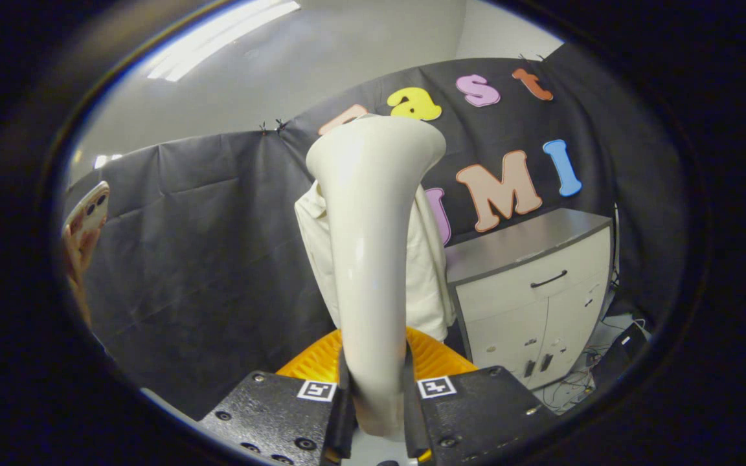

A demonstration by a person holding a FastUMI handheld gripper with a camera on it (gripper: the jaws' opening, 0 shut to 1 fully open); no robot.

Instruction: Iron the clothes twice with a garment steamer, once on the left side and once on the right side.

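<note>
My gripper [373, 395] is shut on the handle of a cream-white garment steamer [370, 259], which rises straight up from between the fingers and widens into its head at the top. Beyond the steamer hangs a cream-coloured garment [426, 272] against the black booth wall; the steamer hides its middle, so only its left shoulder and right side show. The steamer head sits in front of the garment's upper part; whether it touches the cloth I cannot tell.
An orange ribbed object [434, 359] lies just beyond the fingers, below the garment. A grey-topped white cabinet [535, 291] stands to the right of the garment, with cables on the floor beside it. Far left, a hand holds a phone [88, 213].
</note>
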